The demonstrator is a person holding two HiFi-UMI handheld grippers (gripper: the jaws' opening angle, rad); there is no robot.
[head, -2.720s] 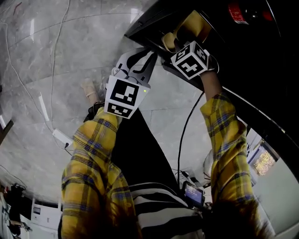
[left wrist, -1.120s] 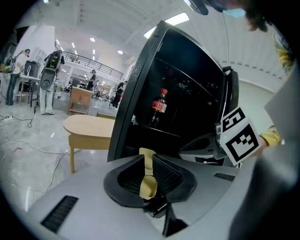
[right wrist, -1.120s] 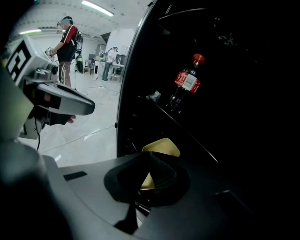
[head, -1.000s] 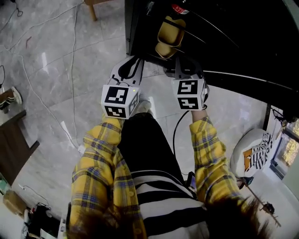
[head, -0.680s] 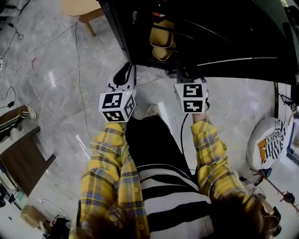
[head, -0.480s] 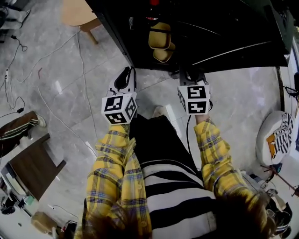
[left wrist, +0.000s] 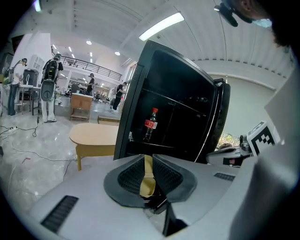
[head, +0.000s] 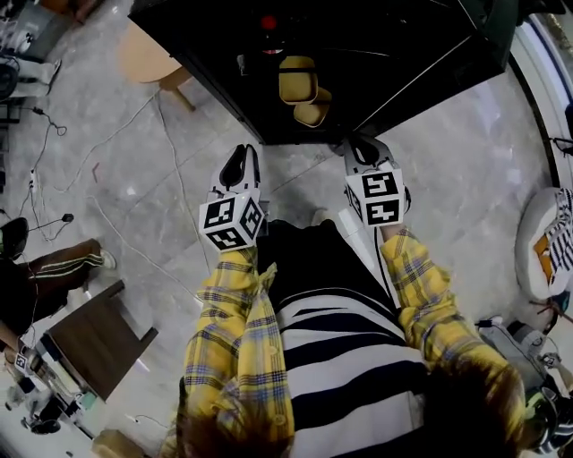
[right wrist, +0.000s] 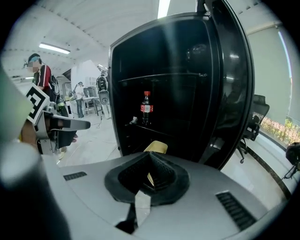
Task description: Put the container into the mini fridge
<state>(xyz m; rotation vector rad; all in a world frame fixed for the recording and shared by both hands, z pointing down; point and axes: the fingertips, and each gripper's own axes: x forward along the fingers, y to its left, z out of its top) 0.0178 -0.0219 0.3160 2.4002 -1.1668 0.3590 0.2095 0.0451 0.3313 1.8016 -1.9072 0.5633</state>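
The yellow container [head: 303, 89] rests on a shelf inside the open black mini fridge [head: 385, 54], below a cola bottle [head: 267, 22]. Both grippers hang in front of the fridge, apart from it and over the floor. My left gripper [head: 240, 149] is shut with nothing held; in the left gripper view the left gripper [left wrist: 147, 157] points at the bottle [left wrist: 149, 124]. My right gripper [head: 358, 143] is also shut and empty. In the right gripper view the container [right wrist: 157, 146] shows just above the right gripper [right wrist: 150, 154], with the bottle [right wrist: 146, 108] on the shelf behind it.
The fridge door [right wrist: 229, 84] stands open on the right. A low round wooden table [head: 148, 54] stands left of the fridge. Cables [head: 179, 179] trail over the marble floor. A dark wooden table [head: 94, 340] and a person's leg [head: 54, 268] are at the left.
The right gripper, which was at the container inside the fridge, has let go and drawn back. Both grippers moved away from the fridge and the view has risen.
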